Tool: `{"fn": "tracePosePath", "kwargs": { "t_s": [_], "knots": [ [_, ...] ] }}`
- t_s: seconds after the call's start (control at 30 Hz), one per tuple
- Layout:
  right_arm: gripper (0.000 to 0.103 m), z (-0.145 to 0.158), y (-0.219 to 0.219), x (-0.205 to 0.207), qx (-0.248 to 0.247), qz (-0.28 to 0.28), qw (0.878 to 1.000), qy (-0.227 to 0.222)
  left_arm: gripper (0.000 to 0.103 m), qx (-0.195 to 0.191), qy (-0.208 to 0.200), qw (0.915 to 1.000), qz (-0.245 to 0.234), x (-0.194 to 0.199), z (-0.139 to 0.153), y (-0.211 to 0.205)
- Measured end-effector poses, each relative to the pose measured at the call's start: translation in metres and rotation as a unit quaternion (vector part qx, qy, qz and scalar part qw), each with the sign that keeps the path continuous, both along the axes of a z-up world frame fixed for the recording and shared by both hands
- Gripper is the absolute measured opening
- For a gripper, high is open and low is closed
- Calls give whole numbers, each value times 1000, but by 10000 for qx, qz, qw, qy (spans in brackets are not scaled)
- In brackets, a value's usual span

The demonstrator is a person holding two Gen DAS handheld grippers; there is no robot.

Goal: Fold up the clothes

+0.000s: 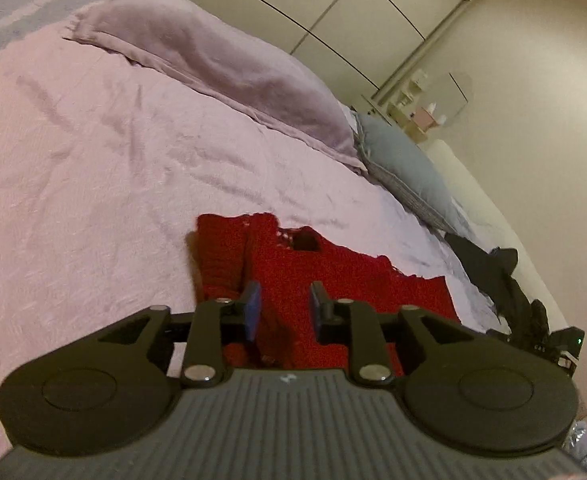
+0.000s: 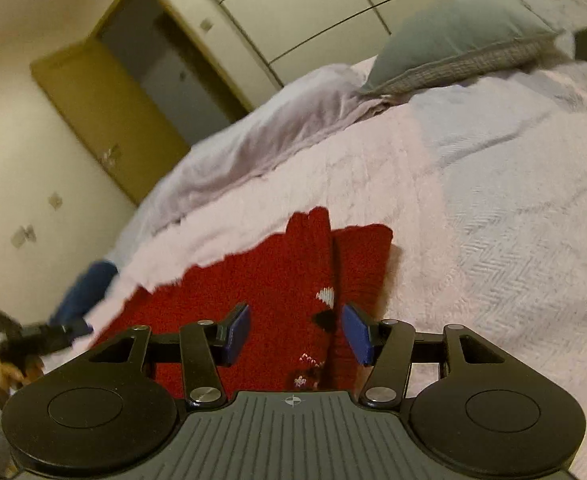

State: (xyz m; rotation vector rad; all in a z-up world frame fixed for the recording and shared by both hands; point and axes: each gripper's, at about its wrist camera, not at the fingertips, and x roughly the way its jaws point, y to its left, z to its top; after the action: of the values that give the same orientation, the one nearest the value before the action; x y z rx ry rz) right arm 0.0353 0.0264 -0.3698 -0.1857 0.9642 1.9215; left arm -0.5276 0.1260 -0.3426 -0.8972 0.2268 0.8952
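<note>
The red knitted garment (image 1: 333, 276) lies flat on the pink bedspread (image 1: 93, 168), its near portion hidden beneath both gripper bodies; the small white pattern on it, visible only in the right wrist view, is too blurred to read. The left gripper (image 1: 283, 308) and right gripper (image 2: 295, 330) both sit above the garment with jaws apart, gripping nothing. Only the left view shows the dark clothing (image 1: 493, 268) at the bed edge; only the right view shows the doorway (image 2: 165, 64).

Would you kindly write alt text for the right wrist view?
The right gripper hangs open over a red knitted sweater spread on a pale pink bedspread. A grey-blue pillow lies further up the bed.
</note>
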Motion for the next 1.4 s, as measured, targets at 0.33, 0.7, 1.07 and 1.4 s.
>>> {"fn": "tracePosePath", "kwargs": {
  "t_s": [0.33,0.7,1.07,1.4],
  "knots": [
    [55,-11,59,-8,-152,66,9994,-307,29,-218,624,9977,-123,32,-23,47],
    [5,-7,60,-16,268,209,9980,-529,4,562,597,9963,-242,35,-12,33],
    [4,1,83,-17,632,-229,9937,-898,4,934,654,9931,266,39,-13,60],
    [5,-36,125,-24,-208,-389,9923,-1154,5,541,1207,9907,311,55,-38,83]
  ]
}}
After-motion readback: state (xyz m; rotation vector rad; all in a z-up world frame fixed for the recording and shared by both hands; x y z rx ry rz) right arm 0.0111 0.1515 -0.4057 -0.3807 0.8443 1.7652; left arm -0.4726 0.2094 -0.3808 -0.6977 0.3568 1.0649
